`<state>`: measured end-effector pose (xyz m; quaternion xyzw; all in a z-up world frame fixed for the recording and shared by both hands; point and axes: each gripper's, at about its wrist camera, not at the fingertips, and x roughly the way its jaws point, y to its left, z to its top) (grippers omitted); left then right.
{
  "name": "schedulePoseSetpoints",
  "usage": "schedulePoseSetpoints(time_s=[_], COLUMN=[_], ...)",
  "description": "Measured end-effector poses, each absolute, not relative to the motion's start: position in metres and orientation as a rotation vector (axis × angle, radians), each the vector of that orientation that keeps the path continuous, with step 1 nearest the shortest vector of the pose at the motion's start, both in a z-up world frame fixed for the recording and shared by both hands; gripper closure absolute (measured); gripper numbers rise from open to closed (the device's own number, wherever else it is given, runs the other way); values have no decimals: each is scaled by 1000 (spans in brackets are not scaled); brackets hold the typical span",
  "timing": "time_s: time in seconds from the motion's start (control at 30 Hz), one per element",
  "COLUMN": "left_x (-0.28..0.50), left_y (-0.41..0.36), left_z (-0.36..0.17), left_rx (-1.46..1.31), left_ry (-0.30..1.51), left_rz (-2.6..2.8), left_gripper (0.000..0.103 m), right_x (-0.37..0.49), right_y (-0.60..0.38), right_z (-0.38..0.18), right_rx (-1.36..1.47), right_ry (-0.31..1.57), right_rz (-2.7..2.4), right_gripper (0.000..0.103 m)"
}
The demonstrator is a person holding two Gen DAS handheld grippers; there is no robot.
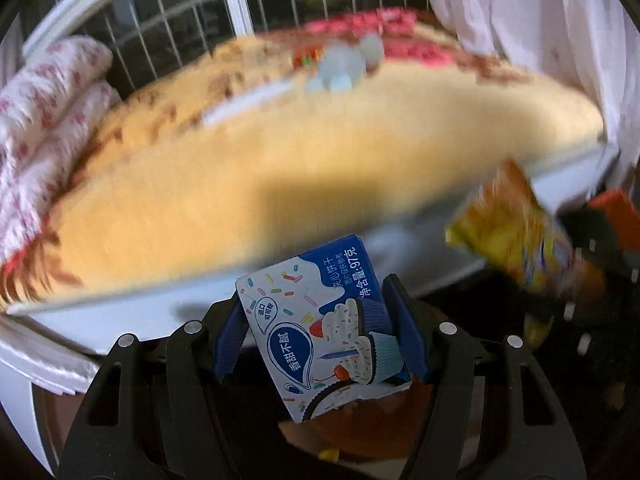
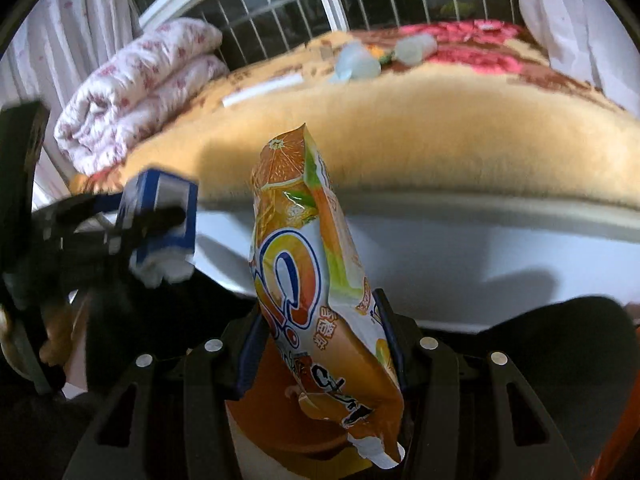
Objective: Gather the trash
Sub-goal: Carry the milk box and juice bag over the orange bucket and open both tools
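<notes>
Trash is held in both grippers in front of a bed [image 2: 460,128] covered by a yellow blanket [image 1: 280,168]. A folded quilt [image 2: 132,92] is seen at the bed's left end, below a barred window [image 2: 280,4], with curtains [image 1: 540,32] at the side. An orange snack bag [image 2: 320,288] is pinched upright between the jaws of the right gripper [image 2: 320,340]. A blue and white biscuit box [image 1: 320,328], tilted, is clamped by the jaws of the left gripper [image 1: 316,324]. Pale crumpled scraps [image 2: 360,64] and a white strip [image 2: 264,90] are left lying on the blanket, well apart from both grippers.
</notes>
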<state>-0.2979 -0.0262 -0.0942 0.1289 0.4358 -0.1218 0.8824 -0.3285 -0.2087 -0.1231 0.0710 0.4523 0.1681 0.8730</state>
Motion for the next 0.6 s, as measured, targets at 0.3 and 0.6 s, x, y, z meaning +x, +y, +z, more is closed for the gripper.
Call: schedulePoseSetpoints(time_s=[0.3,0.6], left_x=[-295,-291], left_y=[-9,-13], left_z=[-156,-168], left_rx=[250,264], left_ry=[1107,1151], left_rz=[-245,-237], left_gripper=[40,40], right_x=[-325,-325], right_y=[-198,-206], right_z=[-148,-163], right_rx=[96,125], right_ry=[1049,1089], right_rz=[373,390], right_gripper=[53,53])
